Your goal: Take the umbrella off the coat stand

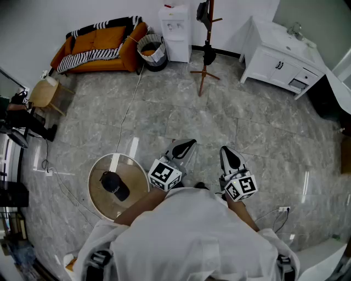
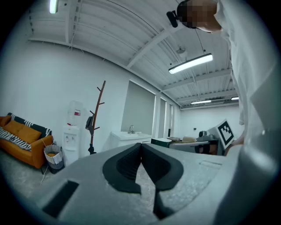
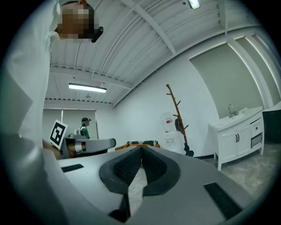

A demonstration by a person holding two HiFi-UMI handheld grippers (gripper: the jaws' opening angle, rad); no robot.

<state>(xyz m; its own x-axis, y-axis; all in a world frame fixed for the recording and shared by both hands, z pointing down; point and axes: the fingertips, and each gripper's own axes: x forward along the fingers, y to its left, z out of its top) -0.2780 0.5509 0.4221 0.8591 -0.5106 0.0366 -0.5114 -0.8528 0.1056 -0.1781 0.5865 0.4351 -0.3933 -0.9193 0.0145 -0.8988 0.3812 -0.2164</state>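
The wooden coat stand rises at the far wall, several steps ahead across the floor. Two dark things hang on it: one on an upper branch, one low on the pole. From this distance I cannot tell which is the umbrella. The stand shows small in the left gripper view and in the right gripper view. My left gripper and right gripper are held level in front of the person's body, side by side. Both are shut and empty, with the jaws meeting at the tips.
An orange sofa, a waste basket and a water dispenser stand left of the stand, a white sink cabinet to its right. A round glass table bearing a dark object is near my left. A cable crosses the floor.
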